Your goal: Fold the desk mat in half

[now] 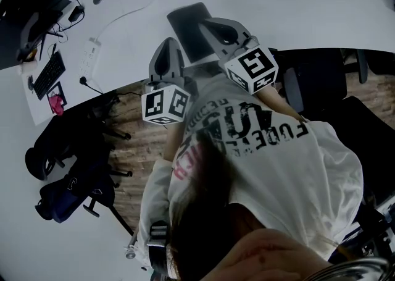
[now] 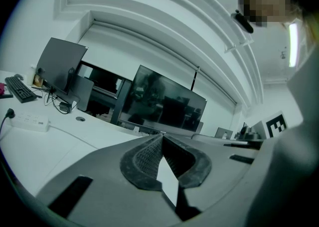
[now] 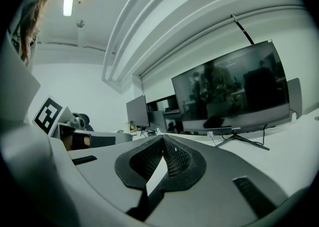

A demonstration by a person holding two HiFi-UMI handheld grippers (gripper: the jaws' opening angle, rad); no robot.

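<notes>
Closed tip to tip, empty: left tongs (image 2: 161,137), right tongs (image 3: 163,138) | both held near level at the person's chest, over the white worktop (image 1: 278,8), facing a dark monitor (image 2: 162,102) | desk mat: not discernible in any view

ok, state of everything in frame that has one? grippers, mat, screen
left gripper: shut, nothing between the jaws.
right gripper: shut, nothing between the jaws.
desk mat: lying flat on the desk, not folded, partly hidden by the grippers, held by neither.
monitor: screen dark, showing only reflections.
</notes>
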